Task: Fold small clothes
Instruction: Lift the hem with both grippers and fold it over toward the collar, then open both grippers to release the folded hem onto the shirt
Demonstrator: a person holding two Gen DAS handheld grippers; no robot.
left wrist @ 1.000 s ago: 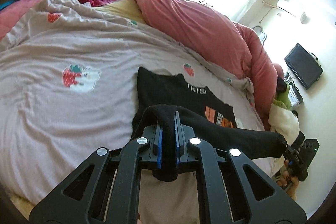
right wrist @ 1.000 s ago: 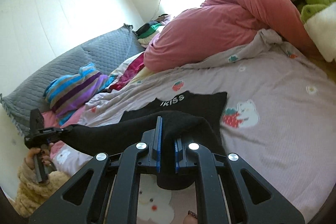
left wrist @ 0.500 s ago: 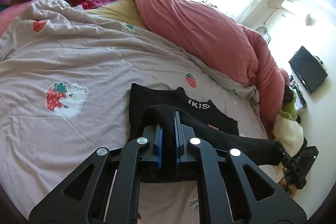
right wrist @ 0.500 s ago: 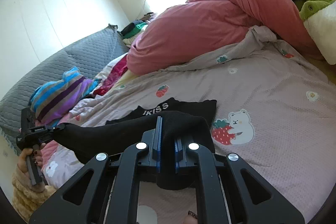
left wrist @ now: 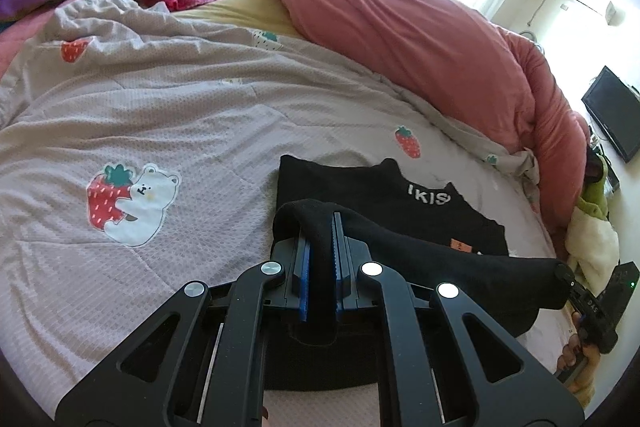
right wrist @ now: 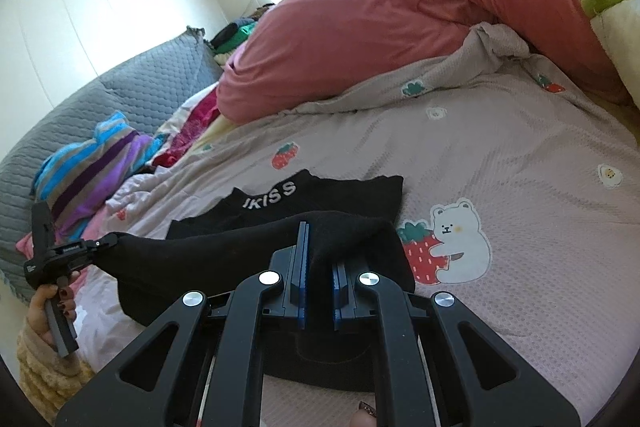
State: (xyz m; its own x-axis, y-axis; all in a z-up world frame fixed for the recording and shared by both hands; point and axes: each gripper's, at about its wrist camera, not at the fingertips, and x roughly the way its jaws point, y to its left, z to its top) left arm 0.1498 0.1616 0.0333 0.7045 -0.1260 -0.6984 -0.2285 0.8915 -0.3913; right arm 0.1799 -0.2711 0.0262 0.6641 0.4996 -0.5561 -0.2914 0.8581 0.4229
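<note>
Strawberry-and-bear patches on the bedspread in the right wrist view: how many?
1. The strawberry-and-bear patch lies right of the black garment, near the right tool. Others may be hidden under the garment or pink duvet.

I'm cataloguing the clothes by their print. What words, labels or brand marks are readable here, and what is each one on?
"IKISS": white letters on the black garment lying on the bedspread.
Small orange patch on the same garment: too small to read.
White lettering on the right gripper's body: too blurred to read.

Matt black cloth garment [left wrist: 420, 203], waffle-textured bedspread [left wrist: 200, 115]
</note>
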